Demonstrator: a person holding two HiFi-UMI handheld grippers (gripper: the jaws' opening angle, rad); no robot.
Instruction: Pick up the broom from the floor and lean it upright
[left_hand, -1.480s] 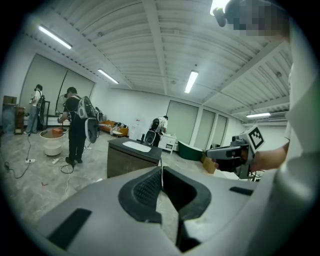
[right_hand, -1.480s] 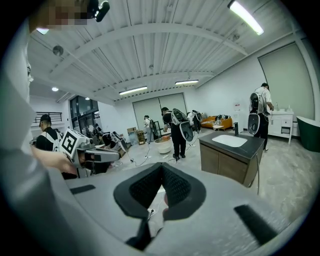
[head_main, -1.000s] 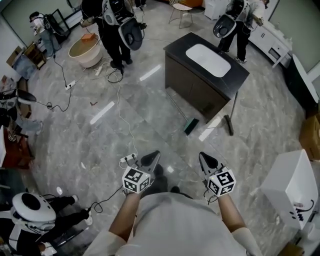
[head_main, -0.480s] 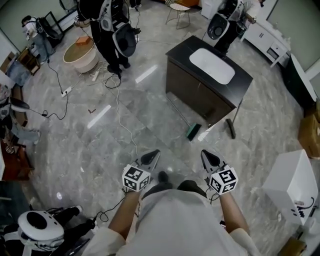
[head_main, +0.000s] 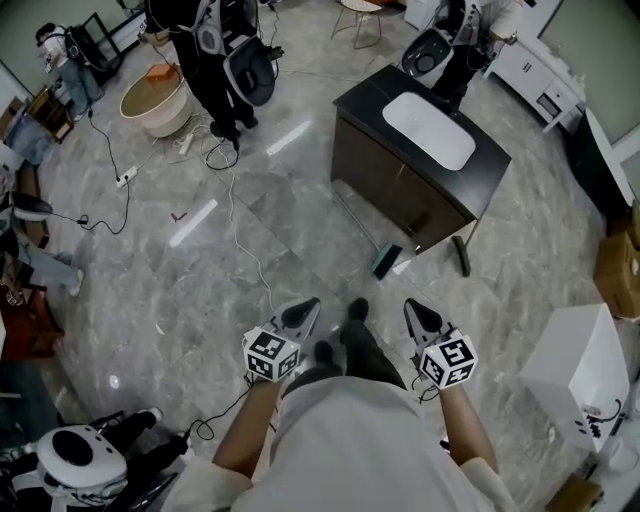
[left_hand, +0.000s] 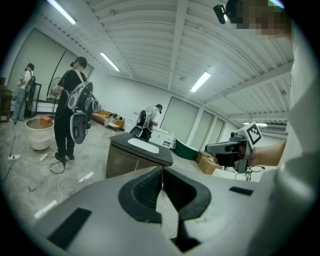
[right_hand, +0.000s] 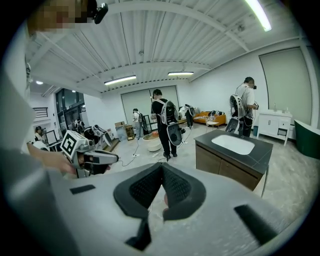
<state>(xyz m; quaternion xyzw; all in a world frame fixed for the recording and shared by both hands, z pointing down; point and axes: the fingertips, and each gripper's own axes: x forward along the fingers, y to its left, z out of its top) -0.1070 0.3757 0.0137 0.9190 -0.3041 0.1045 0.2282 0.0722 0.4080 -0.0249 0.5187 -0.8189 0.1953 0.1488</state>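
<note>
The broom lies on the grey marble floor in front of the dark cabinet, its green head (head_main: 386, 262) nearest me and its thin handle (head_main: 352, 217) running back along the cabinet's foot. My left gripper (head_main: 306, 306) and right gripper (head_main: 413, 308) are held out side by side at waist height, well short of the broom. Both are shut with nothing in them. In the left gripper view the pads (left_hand: 150, 187) meet at their tips. The right gripper view shows the same, with its pads (right_hand: 176, 189) touching. Neither gripper view shows the broom.
A dark cabinet (head_main: 390, 185) with a white sink stands just behind the broom. A dark-headed pole tool (head_main: 460, 253) leans at its right corner. Cables (head_main: 243, 235) trail across the floor at left, people stand at the back, and a white box (head_main: 578, 368) sits at right.
I have walked forward: the cabinet and broom sit nearer and lower in the head view, and a foot now shows ahead of me. Both grippers stay shut and level with each other.
</note>
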